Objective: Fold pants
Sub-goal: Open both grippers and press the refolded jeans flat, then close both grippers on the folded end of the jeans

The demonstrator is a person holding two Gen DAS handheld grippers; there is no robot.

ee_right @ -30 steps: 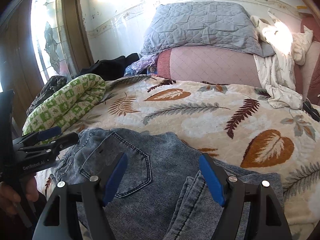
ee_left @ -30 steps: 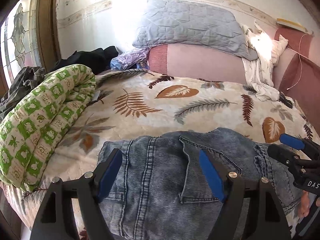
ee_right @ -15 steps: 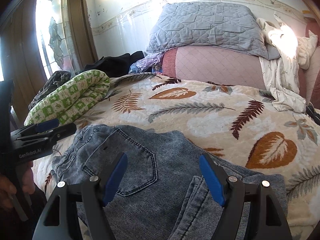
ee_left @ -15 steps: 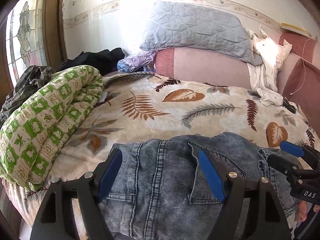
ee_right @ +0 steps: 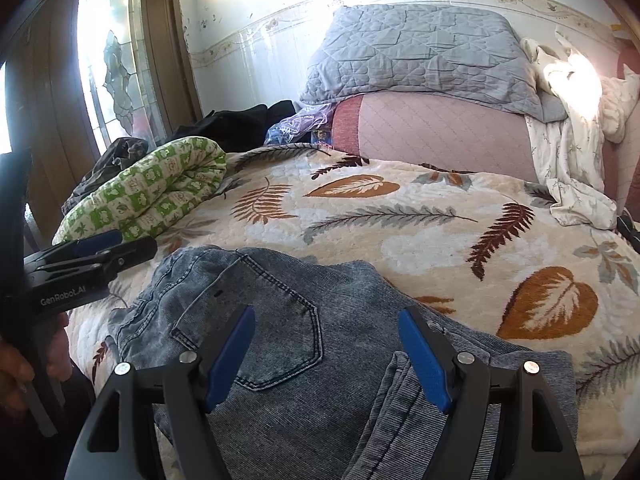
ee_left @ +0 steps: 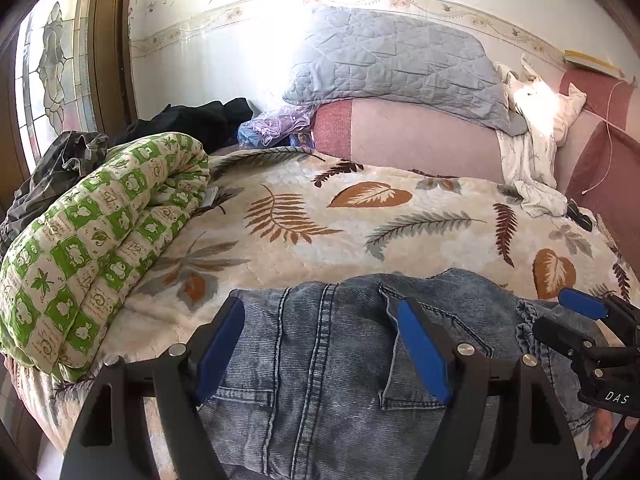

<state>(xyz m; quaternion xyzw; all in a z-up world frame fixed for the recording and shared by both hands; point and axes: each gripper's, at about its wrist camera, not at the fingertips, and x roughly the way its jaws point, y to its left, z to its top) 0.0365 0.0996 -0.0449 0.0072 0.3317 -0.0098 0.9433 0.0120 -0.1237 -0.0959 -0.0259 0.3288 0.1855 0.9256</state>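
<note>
Blue denim pants [ee_left: 320,380] lie folded on the near edge of the bed, a back pocket [ee_right: 256,332] facing up. My left gripper [ee_left: 320,308] hovers just over the waist end, open, its blue pads [ee_left: 220,348] apart with nothing pinched. My right gripper [ee_right: 326,316] hangs open above the pocket and the folded legs [ee_right: 420,420]. Each gripper shows in the other's view: the right gripper [ee_left: 580,312] at the right edge, the left gripper [ee_right: 100,248] at the left edge, held by a hand [ee_right: 12,368].
The leaf-print bedspread [ee_left: 400,208] stretches beyond the pants. A rolled green-and-white quilt [ee_left: 100,240] lies along the left side, with dark clothes [ee_left: 192,120] behind it. A grey quilted pillow [ee_left: 392,60] and white cloth [ee_left: 532,152] rest on the pink headboard.
Both views have drifted only slightly. The pants lie as before and both grippers stay open over them.
</note>
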